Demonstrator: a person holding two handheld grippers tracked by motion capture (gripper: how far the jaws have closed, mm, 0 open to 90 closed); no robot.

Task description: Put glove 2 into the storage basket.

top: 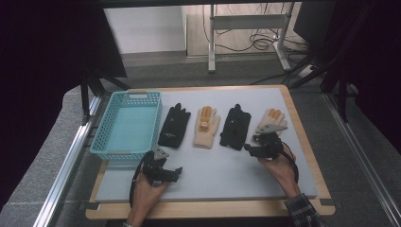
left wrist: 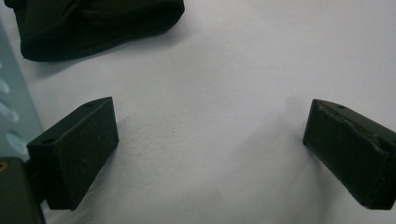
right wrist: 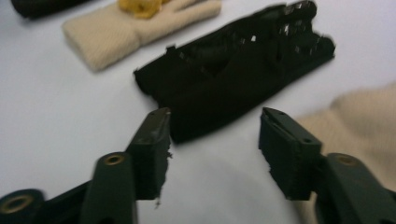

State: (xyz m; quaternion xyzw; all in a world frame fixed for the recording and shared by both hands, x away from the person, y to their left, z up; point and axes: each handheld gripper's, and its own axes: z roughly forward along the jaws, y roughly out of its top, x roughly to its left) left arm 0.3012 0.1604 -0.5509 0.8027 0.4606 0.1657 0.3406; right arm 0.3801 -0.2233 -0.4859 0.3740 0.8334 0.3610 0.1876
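Four gloves lie in a row on the white table top: a black glove, a beige glove with yellow grips, a second black glove and a second beige glove. My right gripper is open just in front of the second black glove, its jaws spread at the cuff; the beige glove lies to its right. My left gripper is open over bare table, near the first black glove's cuff.
A light blue plastic basket stands empty at the left of the board; its wall shows beside my left jaw. A wooden rim frames the table top, and metal rails run along both sides.
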